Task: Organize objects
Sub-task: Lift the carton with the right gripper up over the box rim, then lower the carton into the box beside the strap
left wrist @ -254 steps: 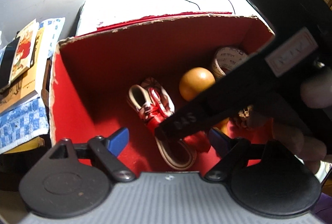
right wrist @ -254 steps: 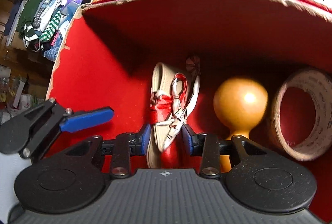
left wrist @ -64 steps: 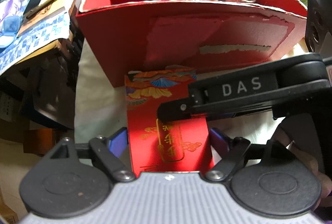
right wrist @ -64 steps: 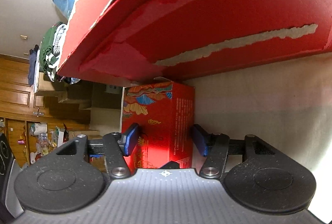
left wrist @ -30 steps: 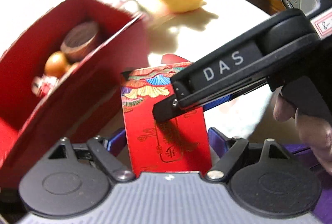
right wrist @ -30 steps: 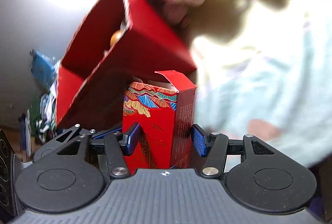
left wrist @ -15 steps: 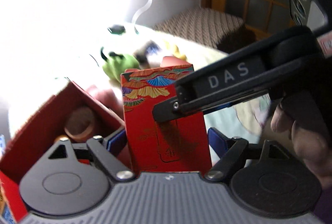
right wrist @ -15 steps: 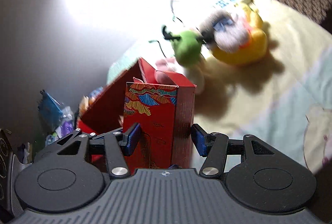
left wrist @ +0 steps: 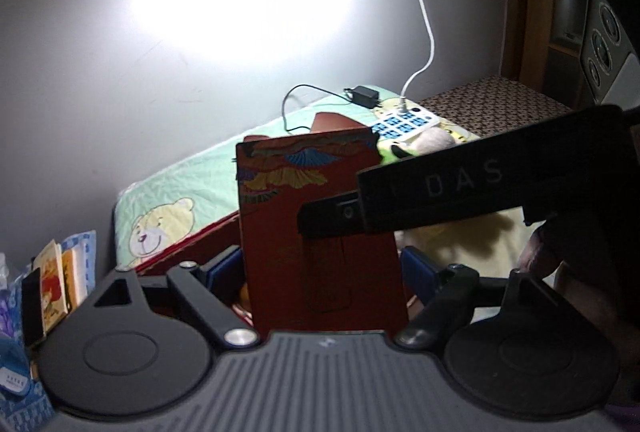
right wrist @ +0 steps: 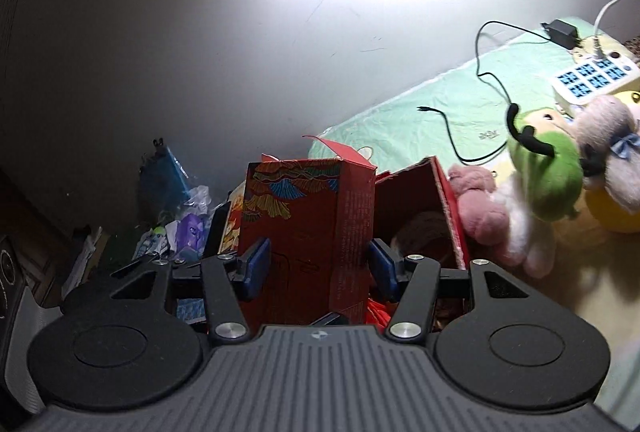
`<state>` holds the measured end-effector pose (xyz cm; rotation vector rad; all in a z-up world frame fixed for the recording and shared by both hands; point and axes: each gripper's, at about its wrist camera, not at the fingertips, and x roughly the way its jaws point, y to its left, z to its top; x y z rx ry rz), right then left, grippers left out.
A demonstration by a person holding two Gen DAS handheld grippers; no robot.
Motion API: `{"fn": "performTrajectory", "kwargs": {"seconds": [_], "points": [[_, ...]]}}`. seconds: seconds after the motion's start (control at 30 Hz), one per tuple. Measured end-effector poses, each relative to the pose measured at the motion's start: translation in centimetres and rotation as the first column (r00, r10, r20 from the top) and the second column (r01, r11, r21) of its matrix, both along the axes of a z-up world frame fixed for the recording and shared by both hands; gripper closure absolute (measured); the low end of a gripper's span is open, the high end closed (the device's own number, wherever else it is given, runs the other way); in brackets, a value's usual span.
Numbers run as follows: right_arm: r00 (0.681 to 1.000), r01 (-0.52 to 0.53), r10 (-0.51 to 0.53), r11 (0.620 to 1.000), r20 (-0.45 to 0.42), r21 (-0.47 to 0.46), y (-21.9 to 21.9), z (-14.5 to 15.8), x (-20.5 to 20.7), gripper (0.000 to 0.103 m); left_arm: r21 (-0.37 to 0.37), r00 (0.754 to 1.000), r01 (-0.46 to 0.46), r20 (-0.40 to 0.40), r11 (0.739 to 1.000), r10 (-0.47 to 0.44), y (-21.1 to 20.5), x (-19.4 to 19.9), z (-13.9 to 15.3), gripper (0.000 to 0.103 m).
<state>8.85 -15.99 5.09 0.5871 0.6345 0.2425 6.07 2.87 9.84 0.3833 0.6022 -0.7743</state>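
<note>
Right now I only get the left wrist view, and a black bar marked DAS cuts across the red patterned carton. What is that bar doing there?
Observer: It is the right hand-held gripper. Its own camera shows its blue pads pressed on both sides of the red patterned carton.
Visitor: What is the bar hiding from me?
Observer: A pink plush toy, right beside the outer wall of the open red box.
Visitor: And further left, past the books?
Observer: A blue packet stands against the wall, above a heap of clutter.
</note>
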Motion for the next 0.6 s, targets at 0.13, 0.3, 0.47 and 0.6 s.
{"fn": "performTrajectory", "kwargs": {"seconds": [0.13, 0.3, 0.47, 0.6], "points": [[0.997, -0.082, 0.082, 0.996, -0.008, -0.025, 2.3, -0.7, 3.2, 0.046, -0.009, 0.994, -0.101, -0.033, 0.995, 0.101, 1.4, 2.4, -1.0, 0.021], [0.984, -0.176, 0.173, 0.983, -0.047, -0.061, 4.6, -2.7, 6.5, 0.046, 0.016, 0.975, -0.195, -0.103, 0.981, 0.196, 3.0, 5.0, -3.0, 0.021], [0.958, -0.263, 0.257, 0.964, -0.124, -0.033, 5.9, -5.1, 9.2, 0.046, 0.06, 0.952, -0.259, -0.156, 0.964, 0.265, 4.1, 6.7, -5.3, 0.021], [0.922, -0.342, 0.333, 0.94, -0.198, -0.008, 6.8, -6.7, 11.0, 0.046, 0.115, 0.93, -0.293, -0.196, 0.949, 0.311, 4.5, 7.3, -7.0, 0.021]]}}
